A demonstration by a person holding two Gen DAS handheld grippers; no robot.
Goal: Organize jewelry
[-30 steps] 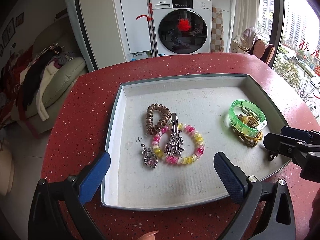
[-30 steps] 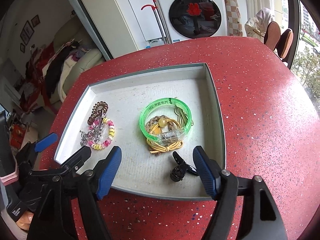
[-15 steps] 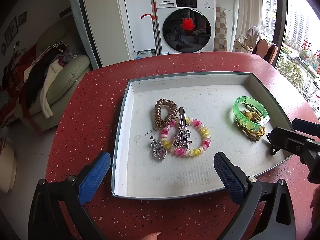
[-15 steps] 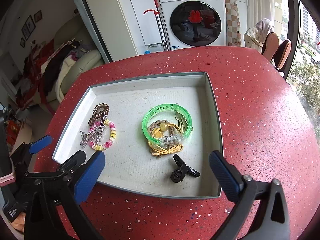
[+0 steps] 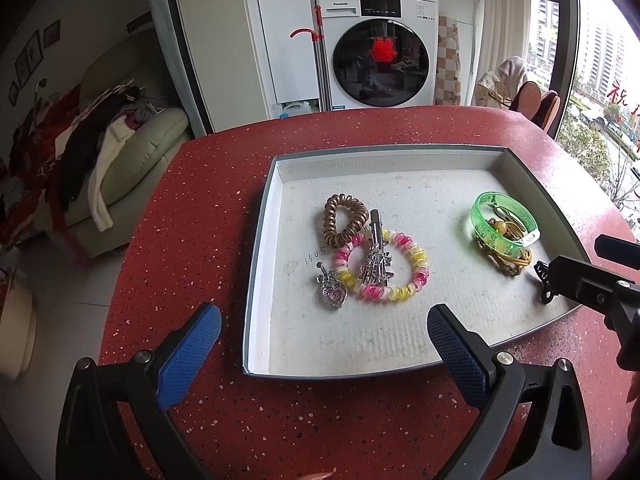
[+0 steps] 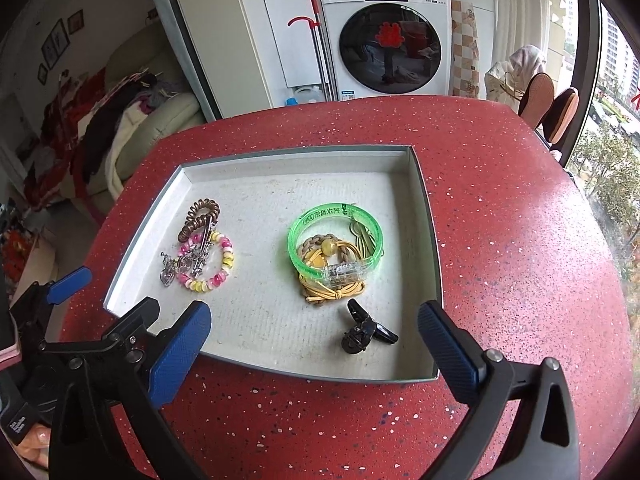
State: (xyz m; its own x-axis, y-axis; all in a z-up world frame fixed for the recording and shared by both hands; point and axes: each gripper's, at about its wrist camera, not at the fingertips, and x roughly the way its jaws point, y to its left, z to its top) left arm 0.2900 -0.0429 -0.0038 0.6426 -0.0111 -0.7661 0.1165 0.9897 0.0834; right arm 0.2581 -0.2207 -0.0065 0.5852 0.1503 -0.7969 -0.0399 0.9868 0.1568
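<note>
A grey tray sits on the red table. On its left lie a brown coil hair tie, a pink-yellow coil bracelet, a silver hair clip and a heart pendant. On its right a green bangle lies over yellow and tan cords. A black clip lies at the tray's near right. My left gripper and right gripper are open and empty, above the tray's near edge.
The right gripper's fingers show at the right edge of the left wrist view. A washing machine, a sofa with clothes and chairs by the window stand beyond the table's far edge.
Both grippers have drawn back and up from the tray. The right gripper has opened wider. The jewelry has not moved.
</note>
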